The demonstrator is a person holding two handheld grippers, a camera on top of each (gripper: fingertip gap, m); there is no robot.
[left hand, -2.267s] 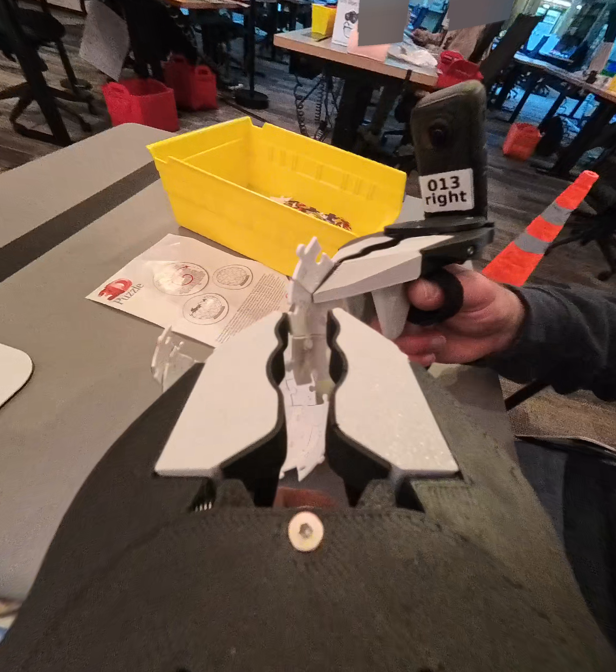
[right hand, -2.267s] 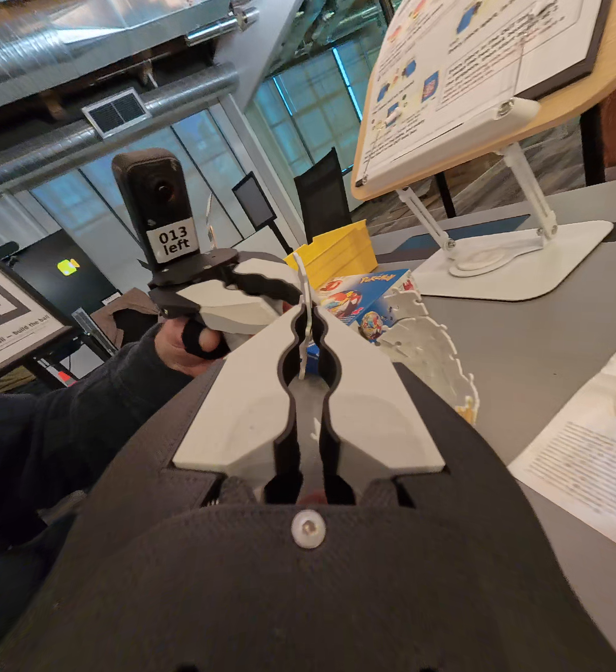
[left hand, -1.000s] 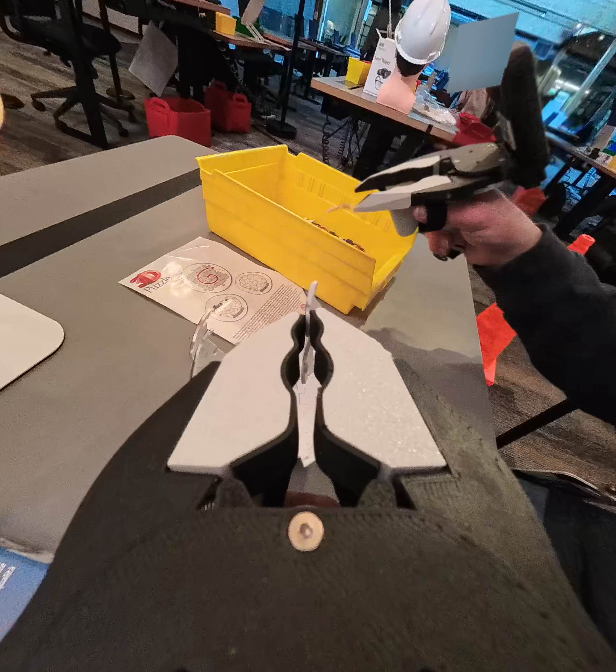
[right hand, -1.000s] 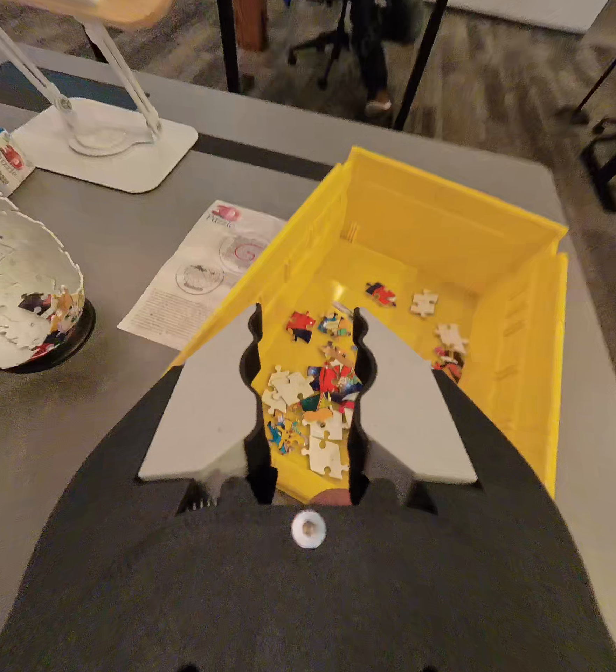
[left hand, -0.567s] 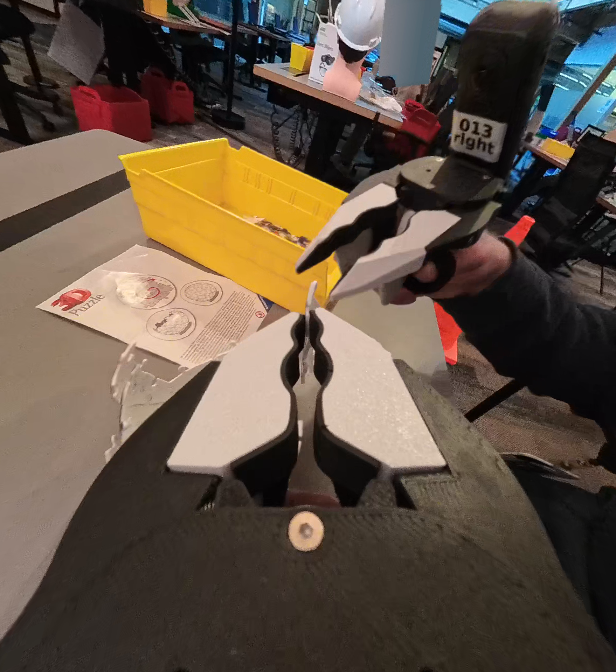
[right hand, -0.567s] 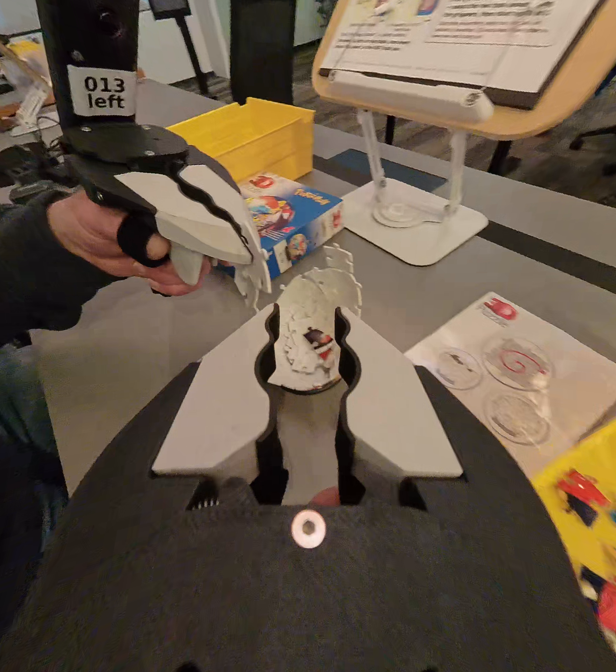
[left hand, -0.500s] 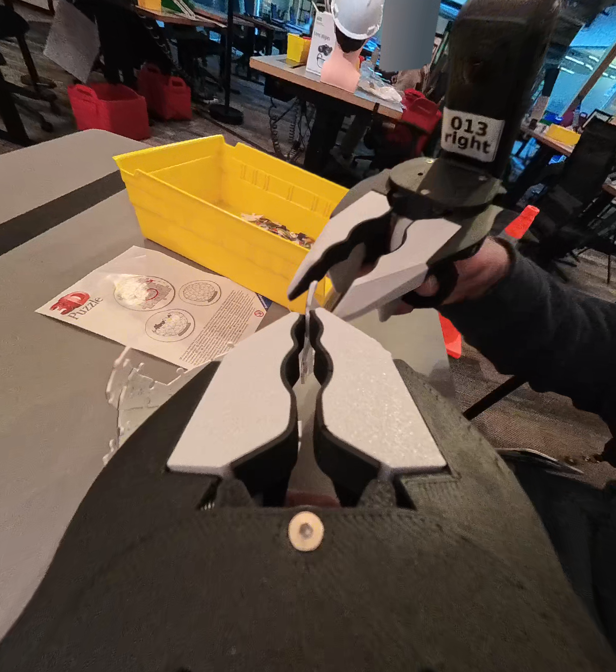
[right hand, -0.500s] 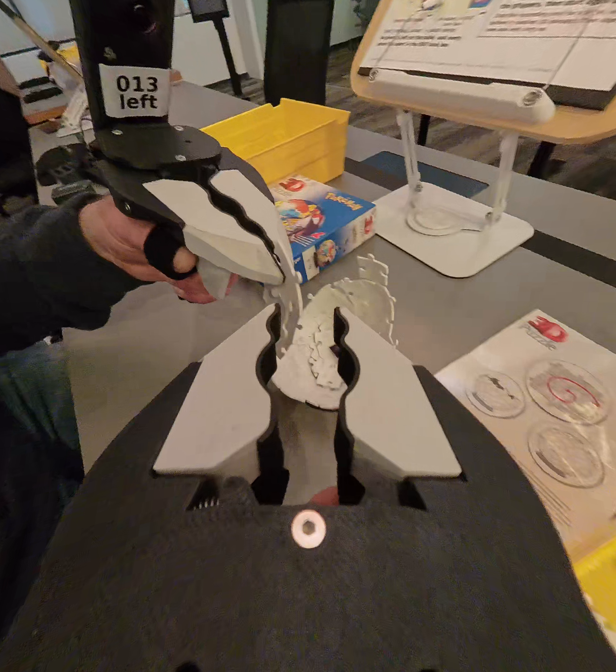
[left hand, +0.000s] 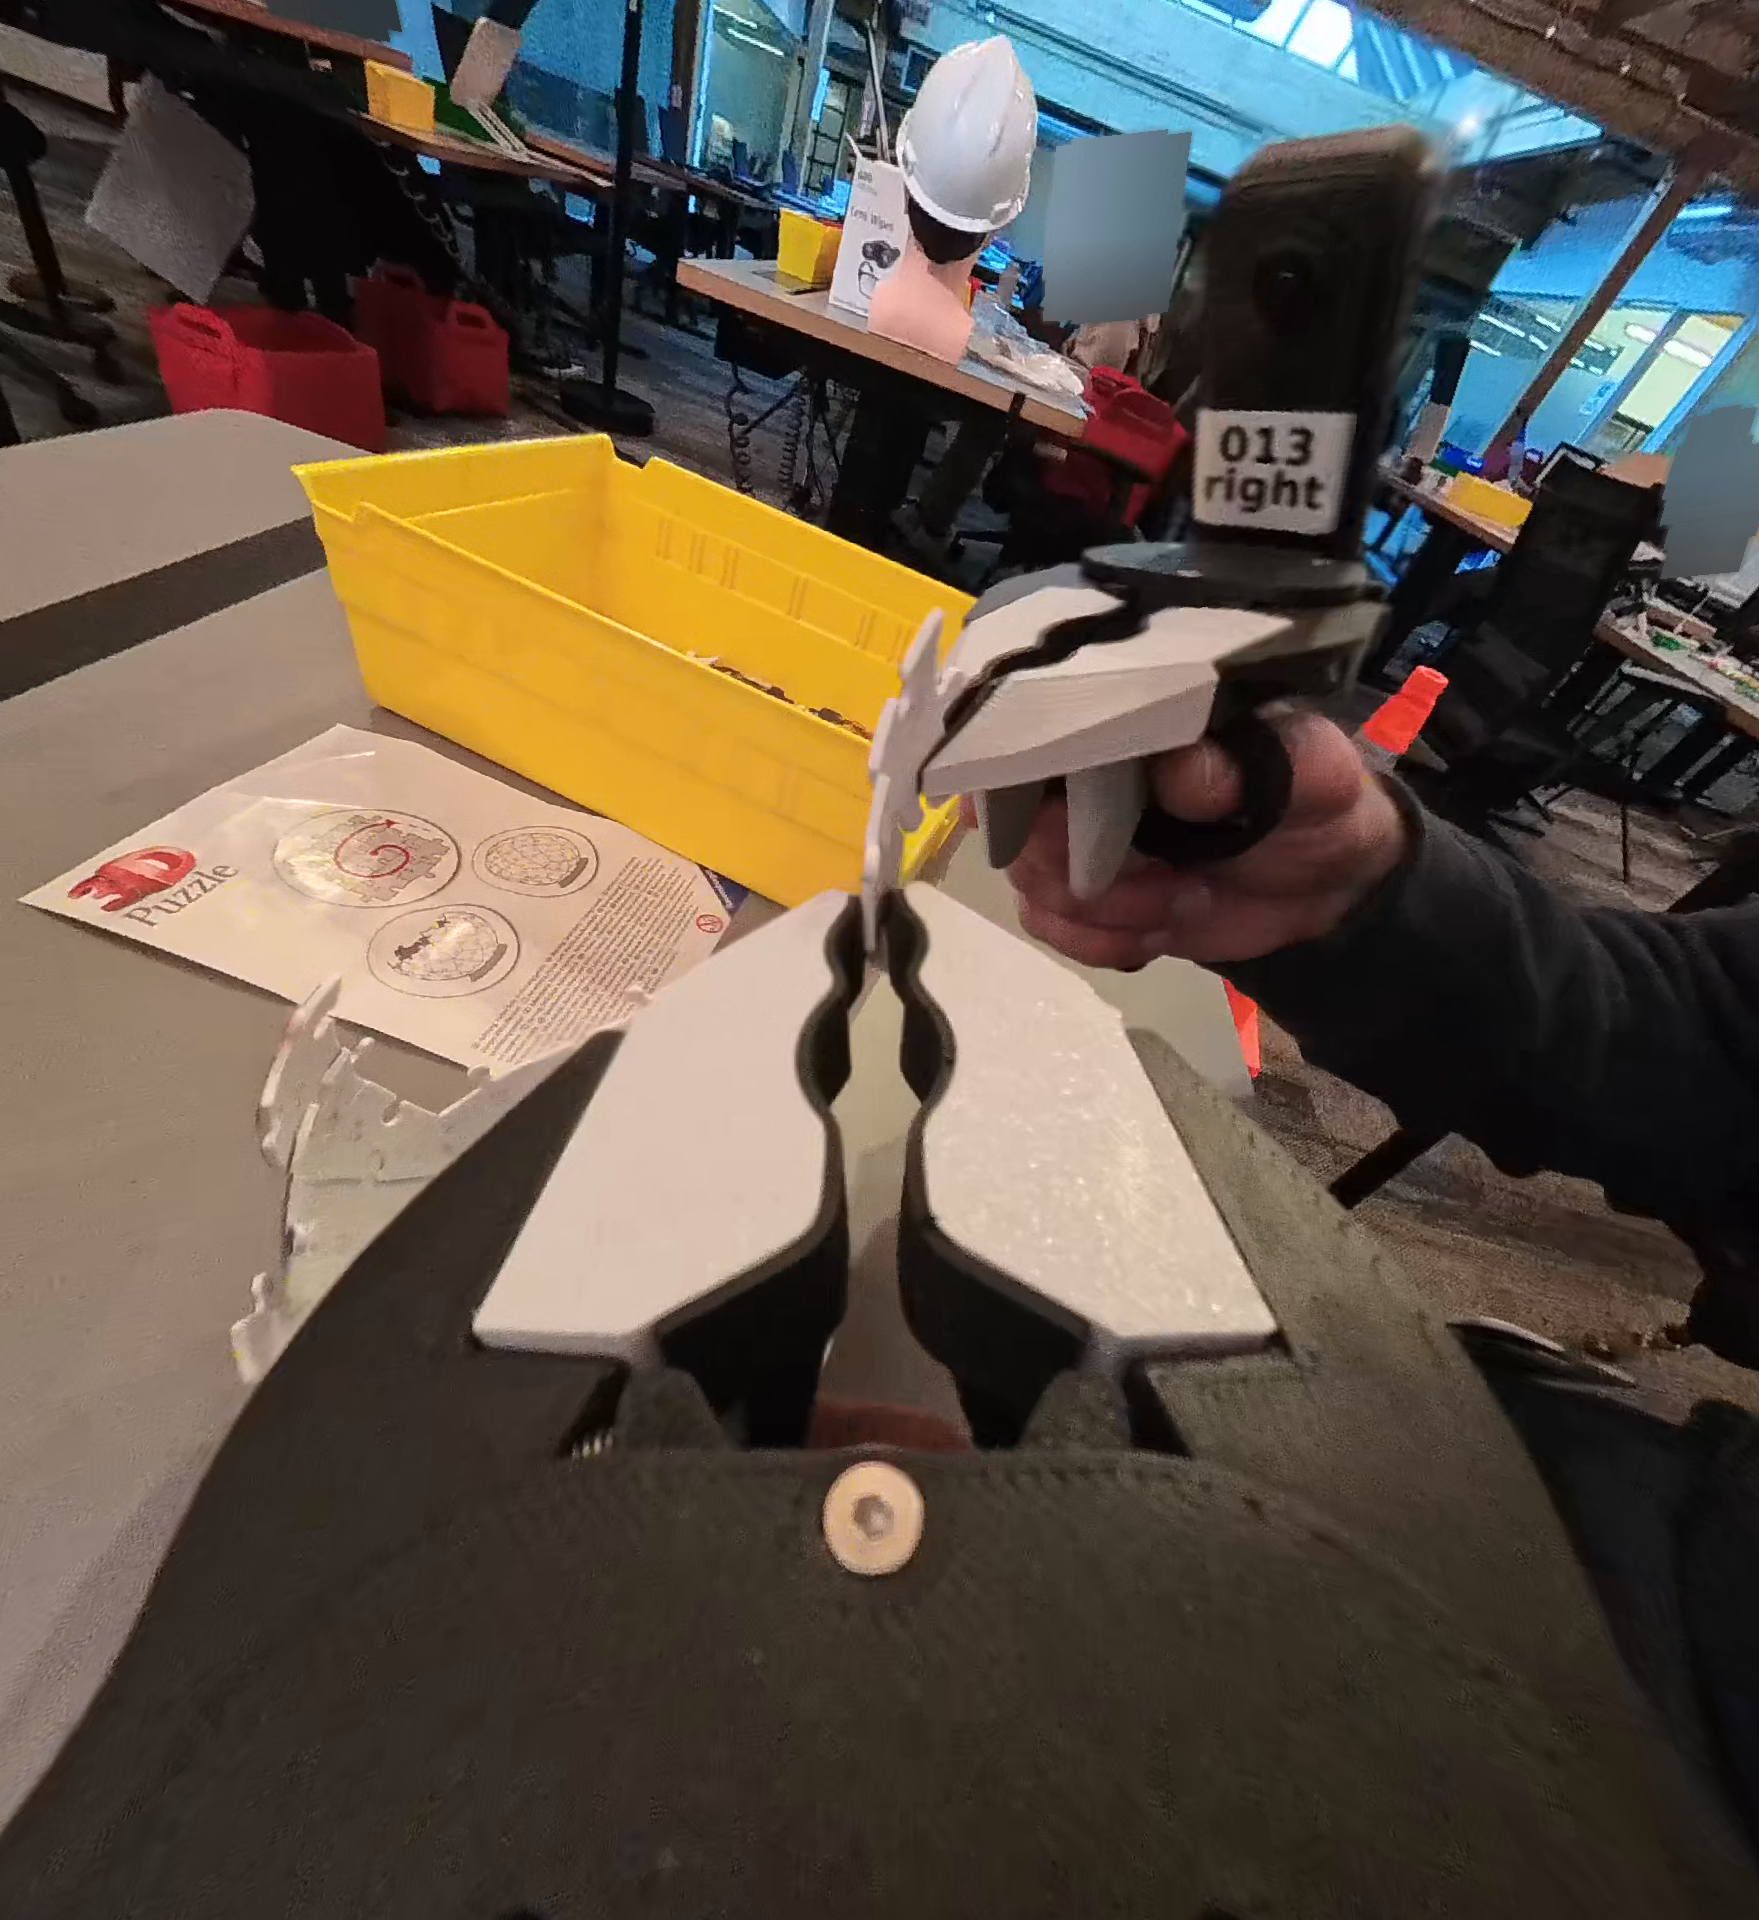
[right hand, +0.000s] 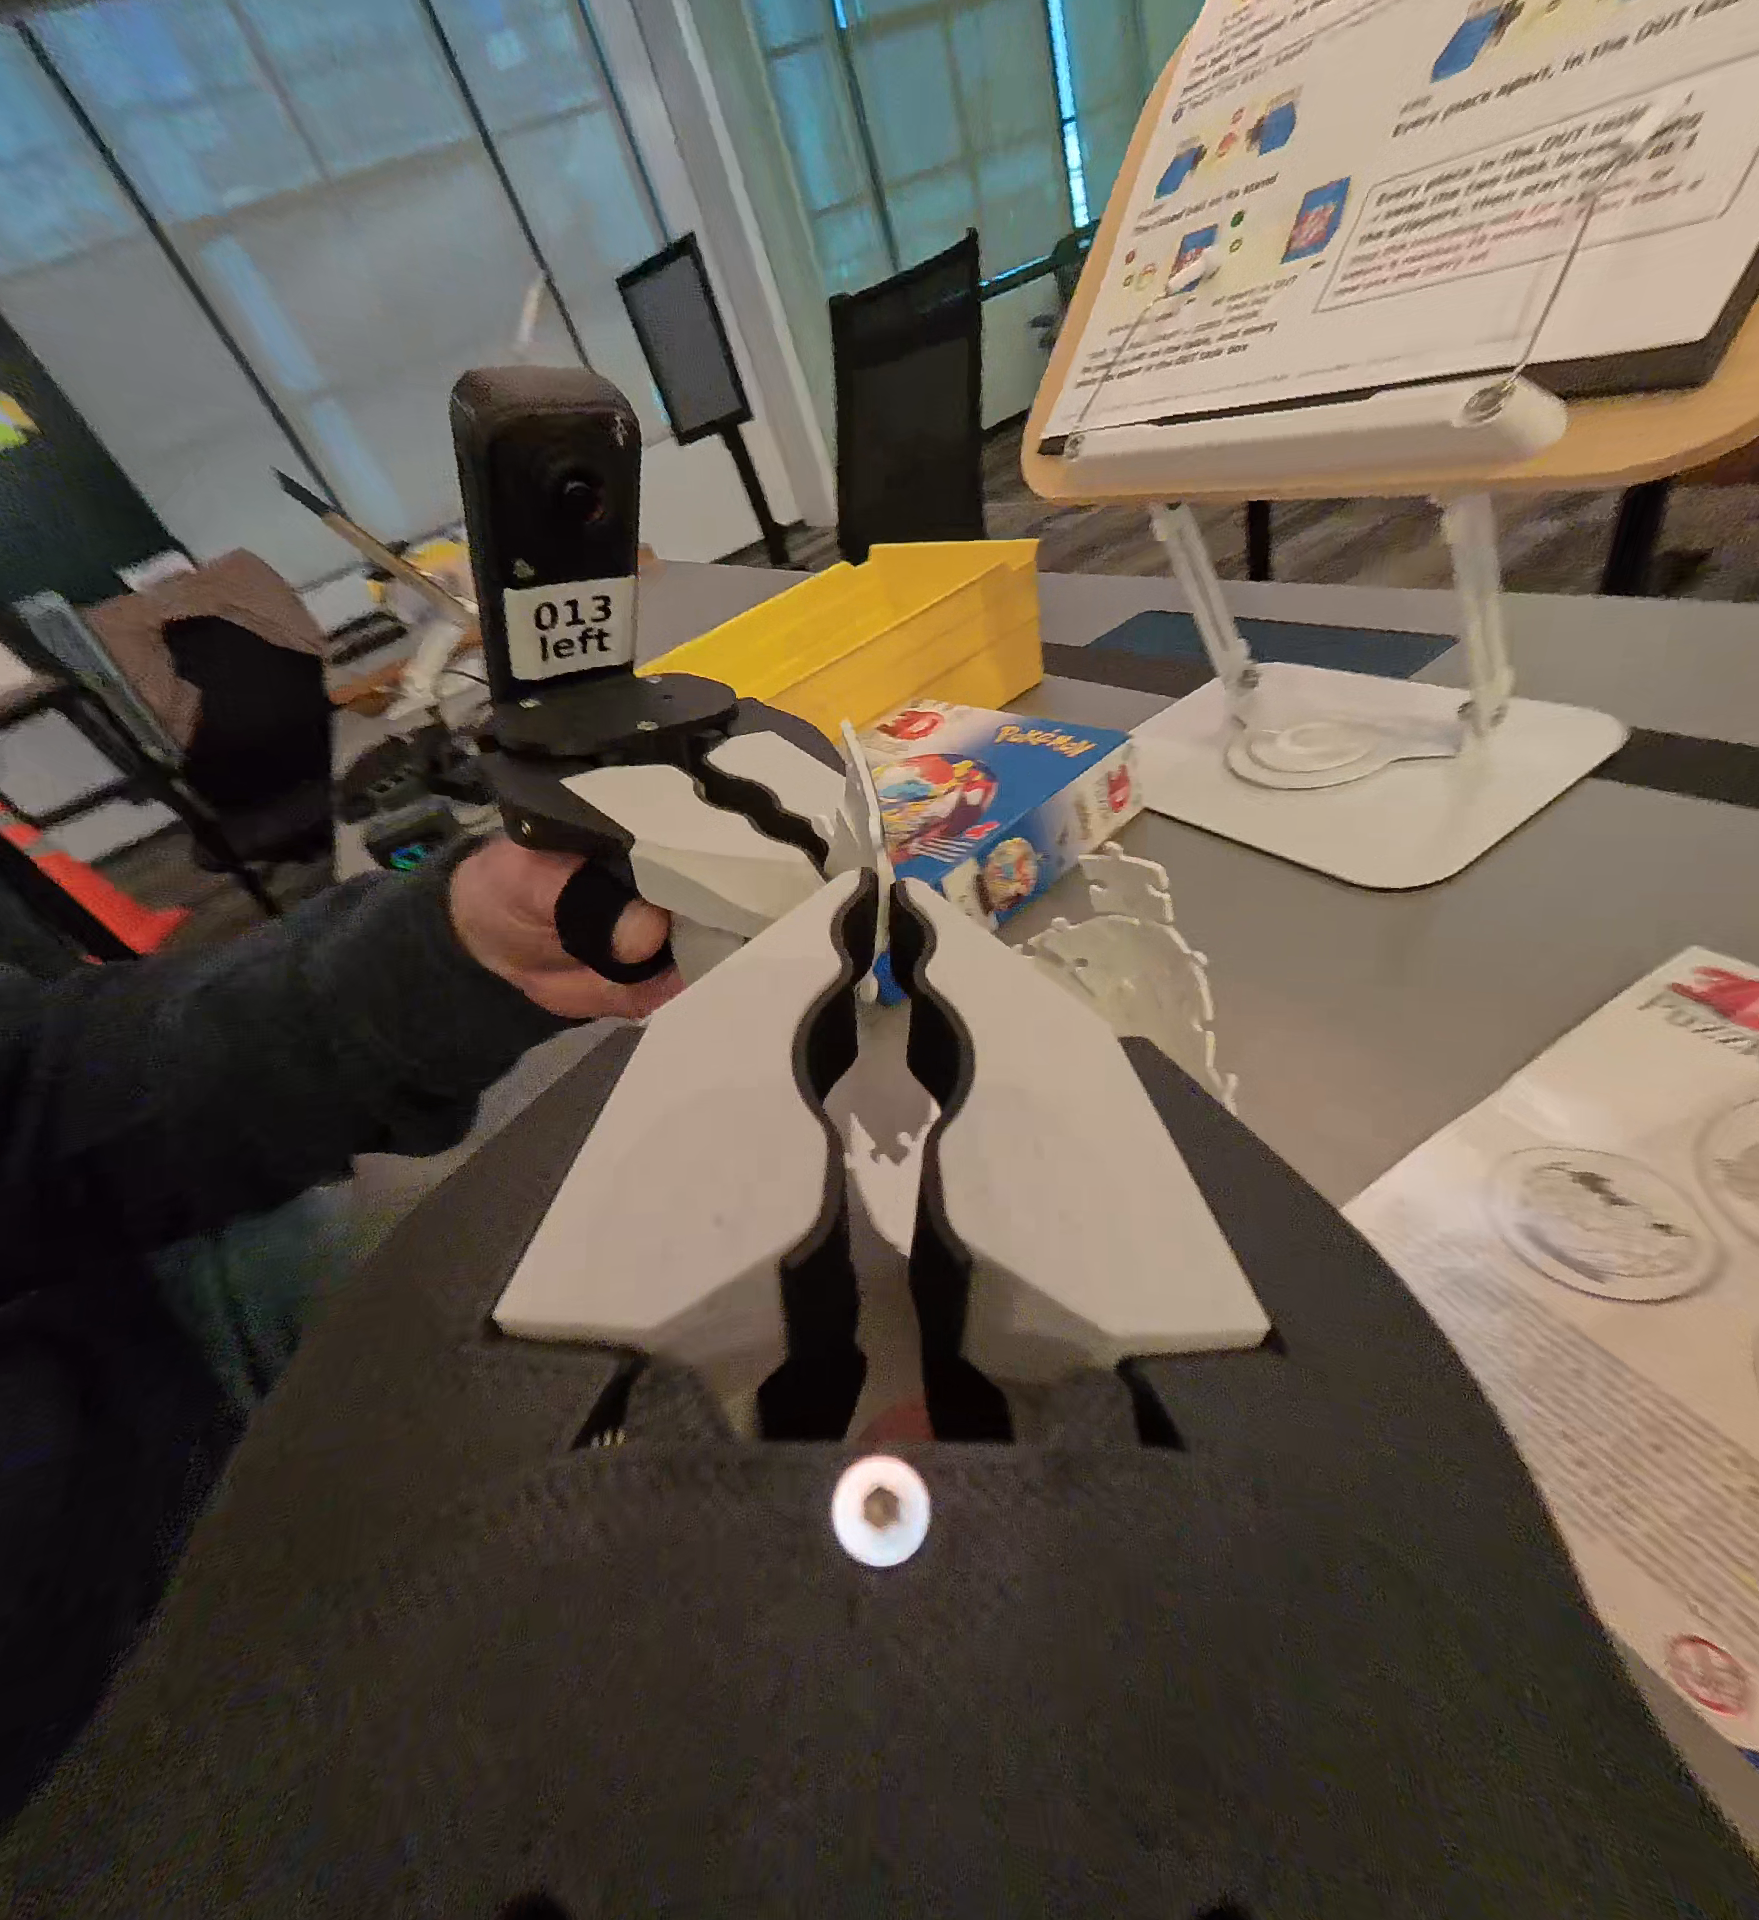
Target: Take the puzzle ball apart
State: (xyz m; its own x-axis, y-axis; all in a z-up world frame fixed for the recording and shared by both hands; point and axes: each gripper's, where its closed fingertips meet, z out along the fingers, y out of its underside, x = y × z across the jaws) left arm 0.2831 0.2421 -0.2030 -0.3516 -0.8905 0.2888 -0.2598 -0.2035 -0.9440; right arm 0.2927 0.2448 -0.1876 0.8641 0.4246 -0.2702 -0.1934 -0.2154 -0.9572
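Surface: grey table (left hand: 75, 1091), cluttered workshop behind.
Piece strip (left hand: 896, 769): held upright, long axis vertical.
Left gripper (left hand: 872, 920): clamped on its lower end.
Right gripper (left hand: 942, 717): clamped on its upper part.

The right gripper (left hand: 942, 717), open half a second ago at upper right of the left wrist view, now pinches the top of the white puzzle strip (left hand: 896, 764) that the left gripper (left hand: 875, 914) holds; it has swung back from the yellow bin (left hand: 501, 623).
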